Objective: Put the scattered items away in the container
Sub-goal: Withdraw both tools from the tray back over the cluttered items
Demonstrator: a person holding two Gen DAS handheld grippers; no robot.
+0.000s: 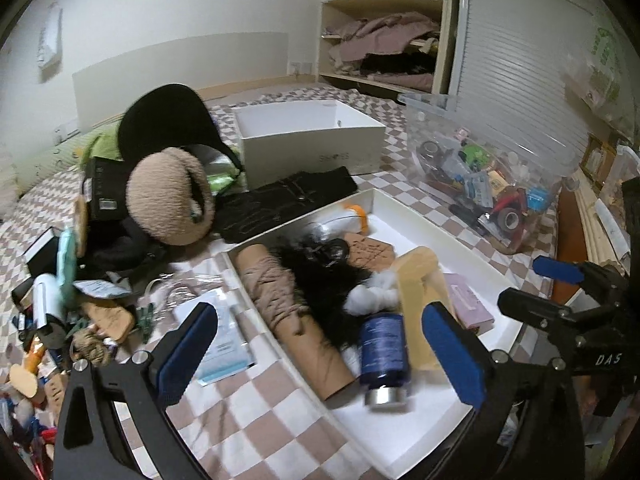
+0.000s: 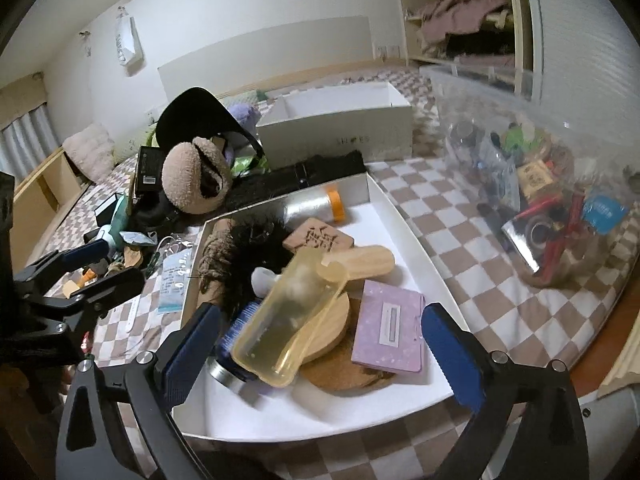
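While both grippers hung over the bed, the white tray (image 2: 404, 216) lay directly ahead of my right gripper (image 2: 320, 350) and ahead-right of my left gripper (image 1: 320, 354). Both had fingers spread wide, nothing between the blue pads.

Inside the tray, nearest my right gripper: yellowish translucent case (image 2: 288, 320) propped over a blue bottle (image 2: 236, 336), its silver cap toward me; wooden disc (image 2: 328, 332) beneath; lilac box (image 2: 388, 332) just right. Farther in: black fluffy item (image 1: 320, 276), cardboard tube (image 1: 292, 316) along the tray's left wall, orange-capped clear bottle (image 2: 320, 204) at the far end.

Left of the tray, still on the checkered cover (image 1: 248, 412): tan earmuff (image 1: 168, 196), black cap (image 1: 168, 120), mixed small clutter (image 1: 60, 320). Beyond: white box (image 1: 312, 140). Right: clear bin (image 1: 492, 184), filled.
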